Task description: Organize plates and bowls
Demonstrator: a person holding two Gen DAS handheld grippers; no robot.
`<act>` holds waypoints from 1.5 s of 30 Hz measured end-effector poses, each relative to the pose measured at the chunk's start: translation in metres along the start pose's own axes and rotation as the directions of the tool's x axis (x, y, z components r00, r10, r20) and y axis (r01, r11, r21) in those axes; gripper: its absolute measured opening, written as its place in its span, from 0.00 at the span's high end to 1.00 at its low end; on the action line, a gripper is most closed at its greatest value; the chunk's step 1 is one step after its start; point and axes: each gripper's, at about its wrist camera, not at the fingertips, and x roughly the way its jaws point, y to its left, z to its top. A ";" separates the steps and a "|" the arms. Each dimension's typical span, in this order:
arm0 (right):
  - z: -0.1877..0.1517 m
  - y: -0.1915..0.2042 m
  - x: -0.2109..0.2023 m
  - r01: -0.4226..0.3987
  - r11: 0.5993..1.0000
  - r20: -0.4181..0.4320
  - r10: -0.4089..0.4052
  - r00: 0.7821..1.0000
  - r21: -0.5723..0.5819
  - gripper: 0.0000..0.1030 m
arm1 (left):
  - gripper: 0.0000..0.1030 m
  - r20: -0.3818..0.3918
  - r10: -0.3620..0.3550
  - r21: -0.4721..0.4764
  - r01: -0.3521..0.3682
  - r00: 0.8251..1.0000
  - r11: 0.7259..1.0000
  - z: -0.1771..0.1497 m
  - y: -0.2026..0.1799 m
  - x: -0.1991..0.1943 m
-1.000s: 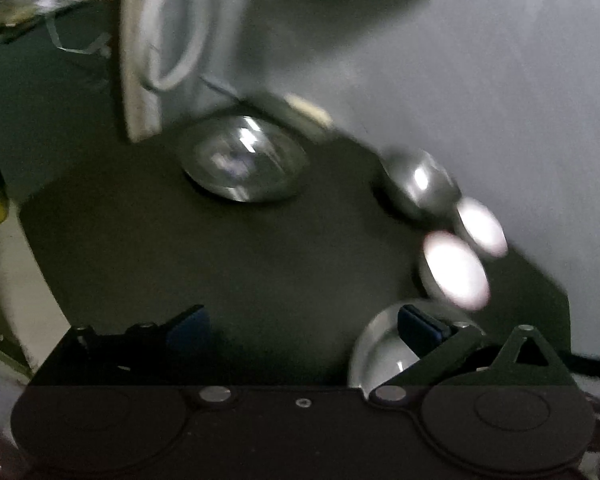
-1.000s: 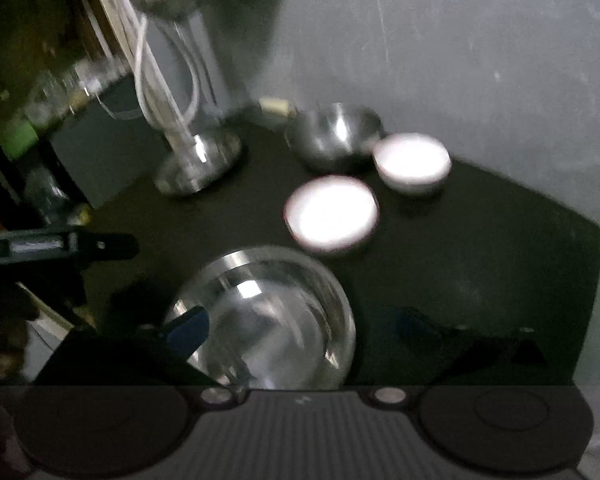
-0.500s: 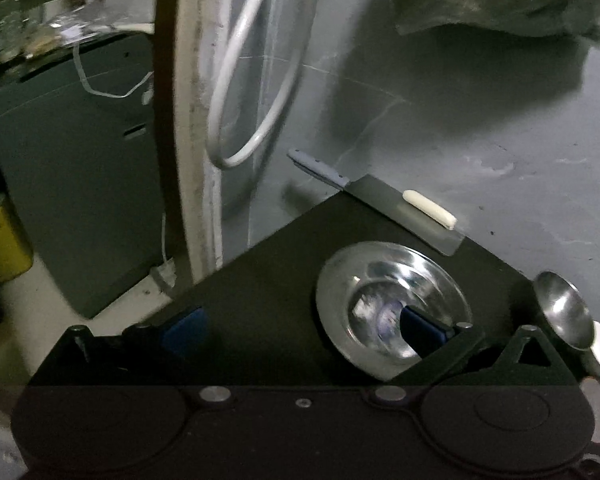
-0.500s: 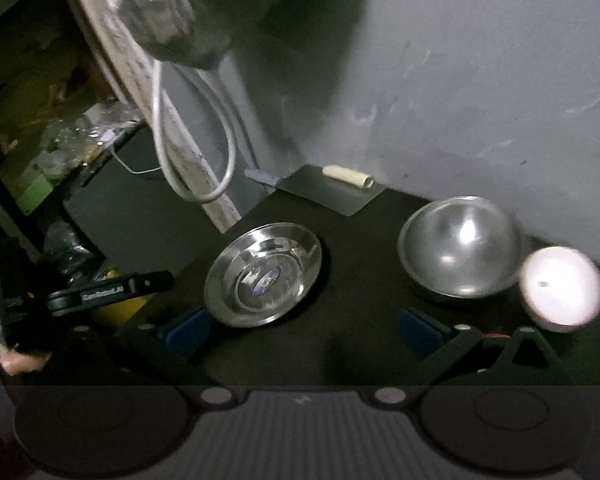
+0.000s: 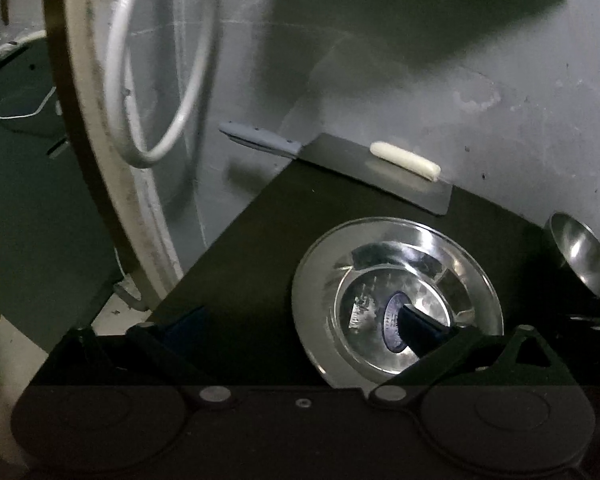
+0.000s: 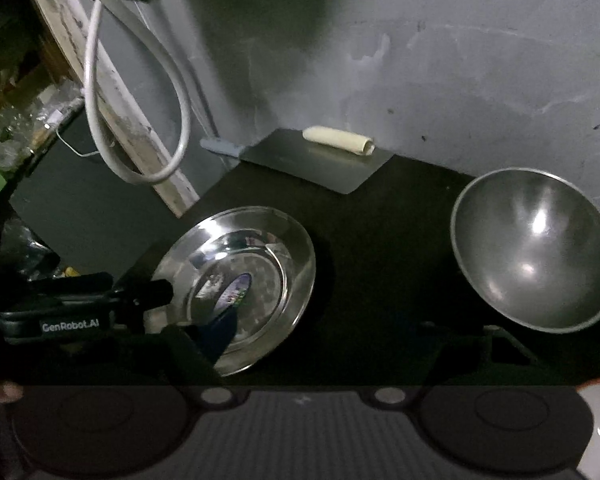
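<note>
Both my tools have swung from the near bowls to the steel plate (image 5: 396, 300) at the counter's (image 5: 260, 248) far corner. My left tool (image 5: 300, 326) and right tool (image 6: 332, 328) are closing, still spread, straddling its rim; nothing pinched.

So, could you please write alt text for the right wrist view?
A shiny steel plate lies on a dark table, with the right tool closing over its near rim and gripping nothing. A steel bowl sits to the right, a cleaver lies against the grey wall, and the left tool reaches in from the left.
</note>
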 end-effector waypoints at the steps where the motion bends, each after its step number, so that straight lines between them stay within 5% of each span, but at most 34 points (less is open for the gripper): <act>1: 0.000 0.001 0.005 0.002 1.000 -0.007 -0.002 1.000 -0.002 0.26 | 0.10 -0.012 -0.009 0.004 0.009 1.000 1.000 0.001 0.000 0.004; 7: -0.001 0.003 0.022 0.000 1.000 -0.034 0.001 0.999 0.004 0.42 | 0.34 -0.051 -0.070 -0.003 0.070 0.996 0.998 0.001 -0.002 0.015; 14: -0.004 0.006 0.028 -0.019 1.000 -0.036 0.019 0.999 -0.009 0.73 | 0.73 -0.089 -0.073 -0.027 0.071 0.993 0.997 -0.002 -0.002 0.023; 28: -0.015 -0.021 0.000 -0.154 0.988 -0.046 0.155 0.987 0.024 0.76 | 0.76 -0.069 -0.128 -0.026 0.126 0.989 0.992 -0.021 -0.009 -0.013; 45: -0.081 -0.075 -0.140 -0.200 0.980 0.020 0.200 0.980 0.010 0.76 | 0.76 0.002 -0.214 -0.036 0.214 0.977 0.976 -0.086 -0.102 -0.116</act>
